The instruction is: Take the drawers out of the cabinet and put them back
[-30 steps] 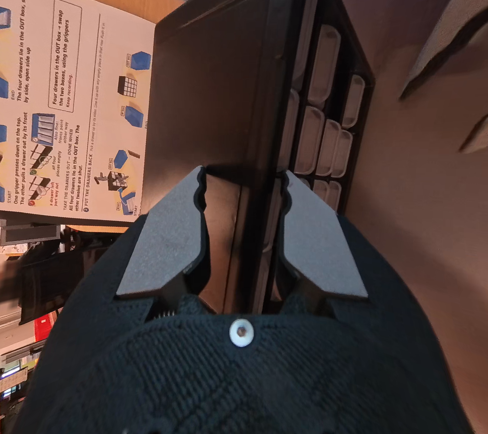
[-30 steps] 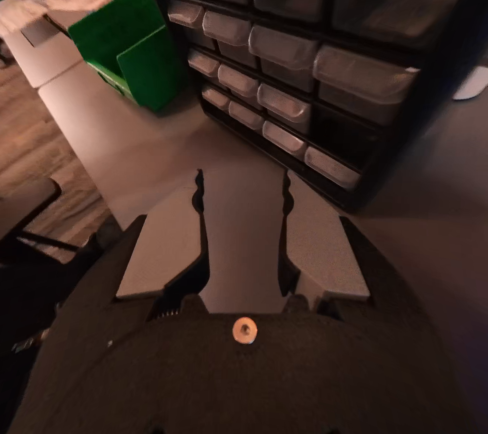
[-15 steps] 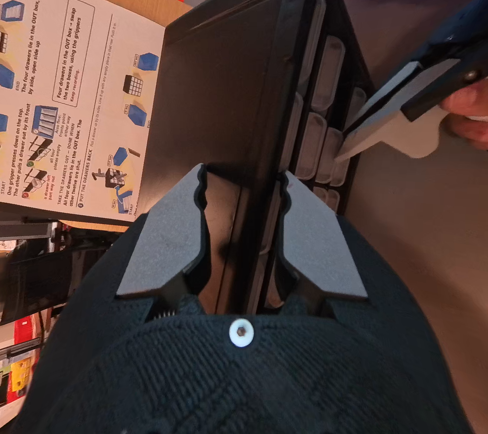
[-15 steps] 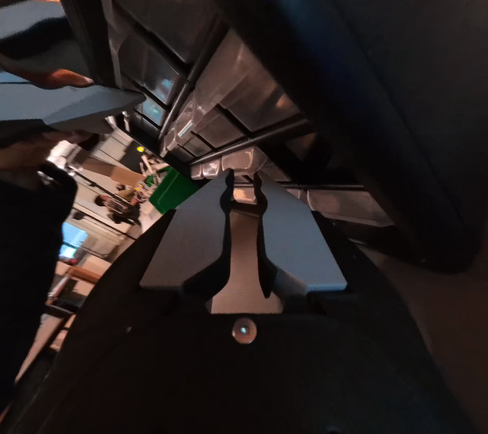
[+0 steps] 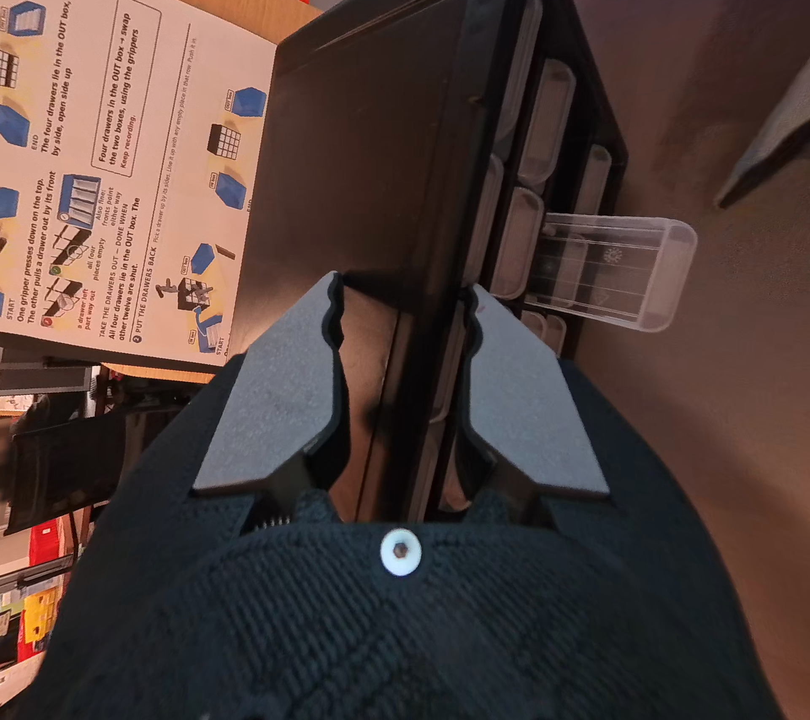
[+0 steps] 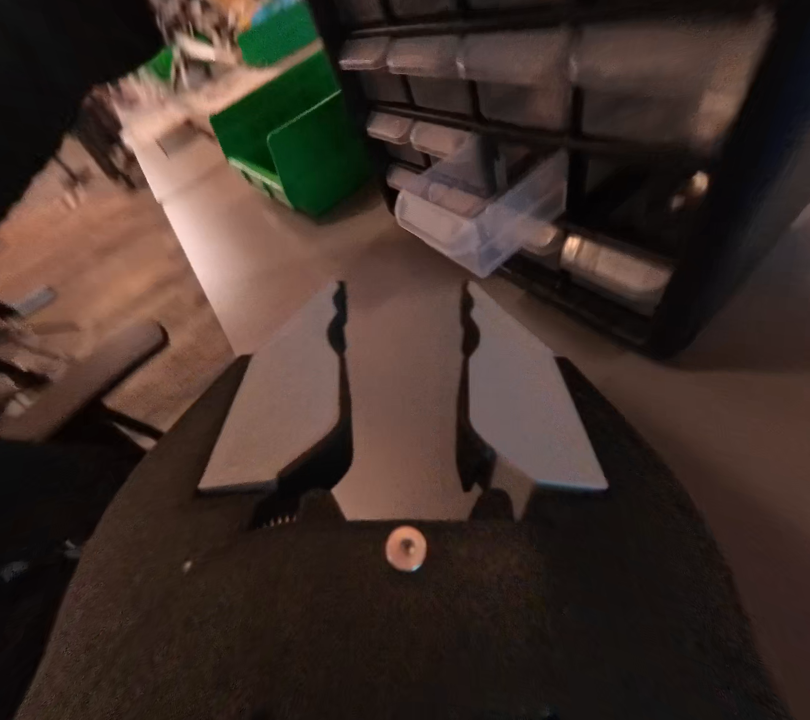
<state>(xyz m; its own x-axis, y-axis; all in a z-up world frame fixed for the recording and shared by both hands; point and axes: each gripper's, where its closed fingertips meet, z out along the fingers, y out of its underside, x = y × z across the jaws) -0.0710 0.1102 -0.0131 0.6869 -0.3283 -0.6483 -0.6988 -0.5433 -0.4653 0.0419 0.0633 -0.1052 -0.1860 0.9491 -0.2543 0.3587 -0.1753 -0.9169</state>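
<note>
So the counter (image 6: 394,348) is a plain beige-grey top, kinda dim in the right wrist view. Sitting right on it is the black cabinet (image 6: 723,282) full of small clear drawers, one drawer (image 6: 477,216) sticking partway out over the surface. Just beside the cabinet stands a green box (image 6: 307,159), also on the counter. Behind the cabinet, a printed instruction sheet (image 5: 109,172) is propped up.

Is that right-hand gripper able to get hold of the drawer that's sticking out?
Probably yes: the right gripper is open, the clear drawer juts from the cabinet just ahead, with only bare table between.
</note>
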